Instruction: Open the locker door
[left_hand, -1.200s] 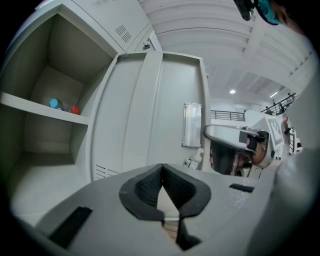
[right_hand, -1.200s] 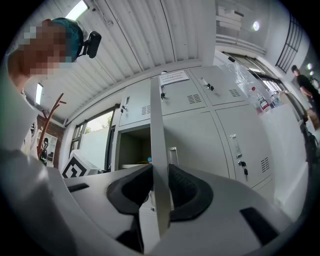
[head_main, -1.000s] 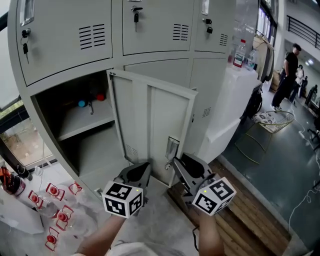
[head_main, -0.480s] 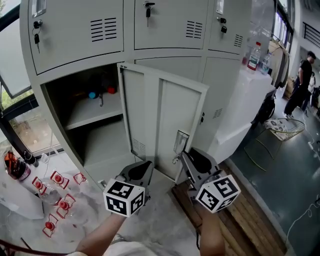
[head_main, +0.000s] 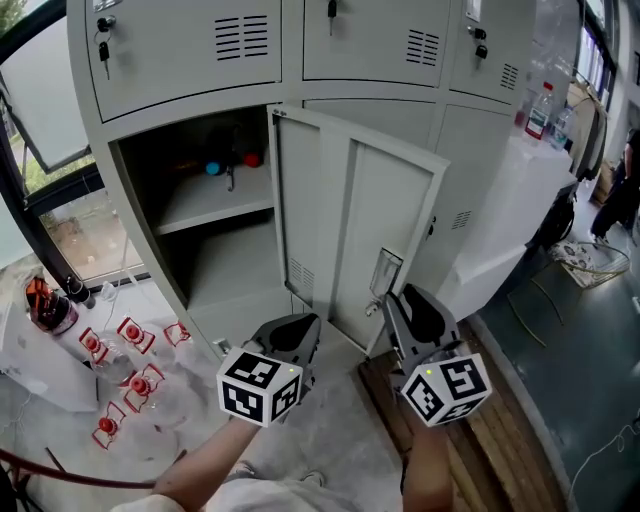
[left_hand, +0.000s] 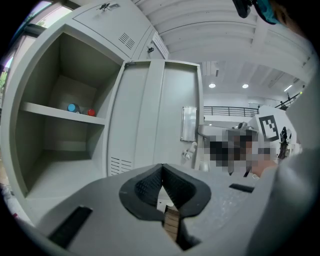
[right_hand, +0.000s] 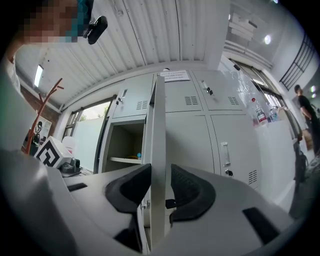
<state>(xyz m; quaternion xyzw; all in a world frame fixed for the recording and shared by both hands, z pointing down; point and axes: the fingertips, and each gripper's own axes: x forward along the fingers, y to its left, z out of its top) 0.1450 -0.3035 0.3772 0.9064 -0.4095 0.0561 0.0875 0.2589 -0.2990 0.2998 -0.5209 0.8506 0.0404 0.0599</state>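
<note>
At the far left of the head view, small red-and-white items (head_main: 120, 385) lay scattered on the pale floor (head_main: 330, 430) beside a dark container (head_main: 45, 305). Next stood the grey locker bank (head_main: 180, 60), its lower left compartment open. 1 shelf (head_main: 215, 210) crossed that compartment, and a blue thing (head_main: 213, 168) and a red thing (head_main: 252, 158) sat at the back of it.

The left gripper (head_main: 305, 322) was held low in front of the compartment, apart from the locker. In the left gripper view its jaws (left_hand: 161, 167) were pressed together at the tips with nothing between them.

The locker door (head_main: 350, 230) stood swung well out from the compartment, hinged at its left side, with a small latch plate (head_main: 385, 272) near its free edge. The right gripper (head_main: 400, 300) was at that free edge, just below the plate. In the right gripper view the door's edge (right_hand: 159, 125) ran upright between the 2 pads: the left pad (right_hand: 130, 187) lay close against it, while a gap showed between the door and the right pad (right_hand: 192, 192). These jaws had just been opening, so they stood spread around the door edge and did not pinch it.

Further right, a clear bottle (head_main: 538, 110) stood on a white counter (head_main: 510, 200), and wooden boards (head_main: 500, 430) covered the floor below the right gripper
</note>
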